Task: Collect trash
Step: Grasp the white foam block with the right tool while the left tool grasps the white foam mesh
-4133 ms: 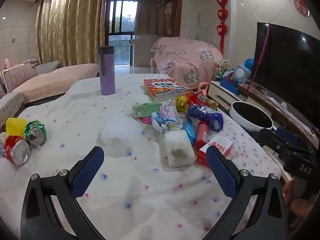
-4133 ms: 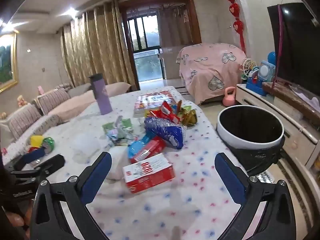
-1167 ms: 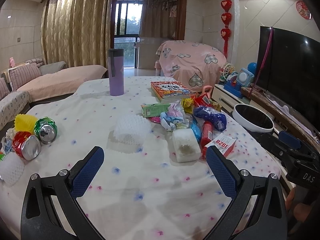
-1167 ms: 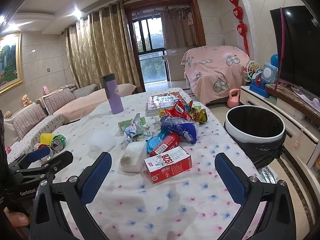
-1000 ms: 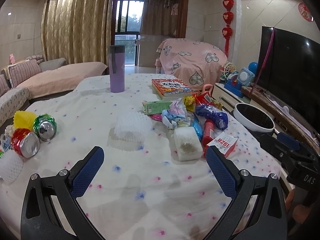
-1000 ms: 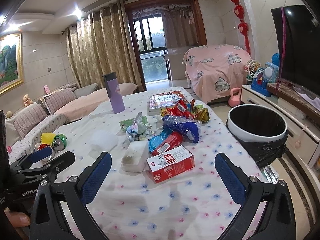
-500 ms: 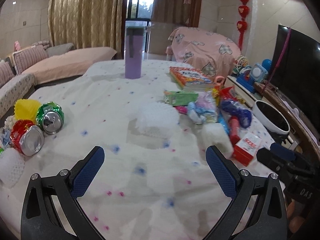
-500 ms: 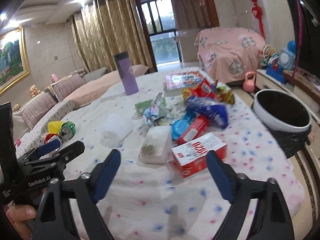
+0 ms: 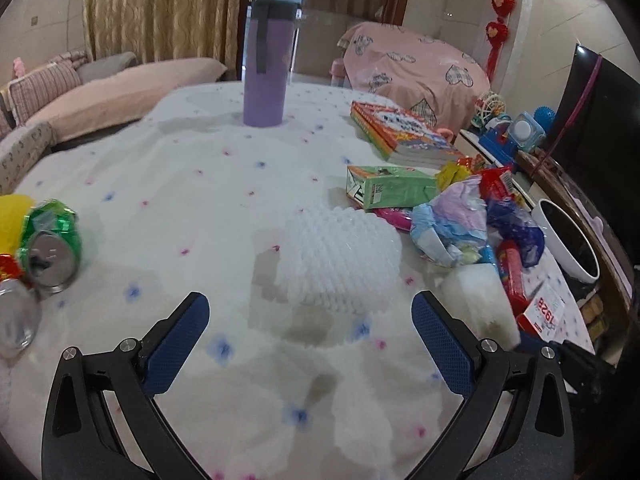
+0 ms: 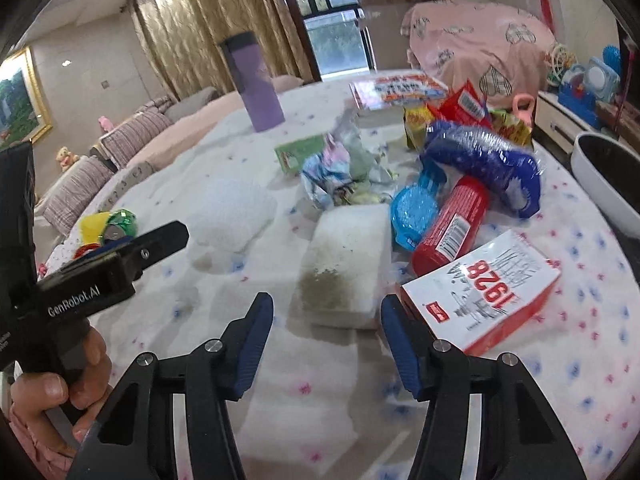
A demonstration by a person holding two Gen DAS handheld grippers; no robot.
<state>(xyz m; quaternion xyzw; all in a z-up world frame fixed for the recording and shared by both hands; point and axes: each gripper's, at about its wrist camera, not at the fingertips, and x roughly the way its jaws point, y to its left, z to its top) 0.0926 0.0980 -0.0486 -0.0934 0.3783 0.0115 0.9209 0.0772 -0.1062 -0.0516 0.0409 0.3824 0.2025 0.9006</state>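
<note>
White foam block (image 10: 345, 254) between parted fingers (image 10: 250, 342)

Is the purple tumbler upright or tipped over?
Upright. The tumbler stands on its base on the tablecloth, dark lid on top, in both wrist views.

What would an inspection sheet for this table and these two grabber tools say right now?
Surface: table under a white cloth with pink and blue dots.
Job's things: white foam net before the left gripper; white foam block before the right gripper; red-white box, red tube, blue bag, green carton, crushed cans; bin beside the table.
Clutter: purple tumbler upright; books.
Grippers: both open, holding nothing; the right's fingers stand narrower.
Cables: nothing seen.
Surroundings: sofa, curtains, television.
</note>
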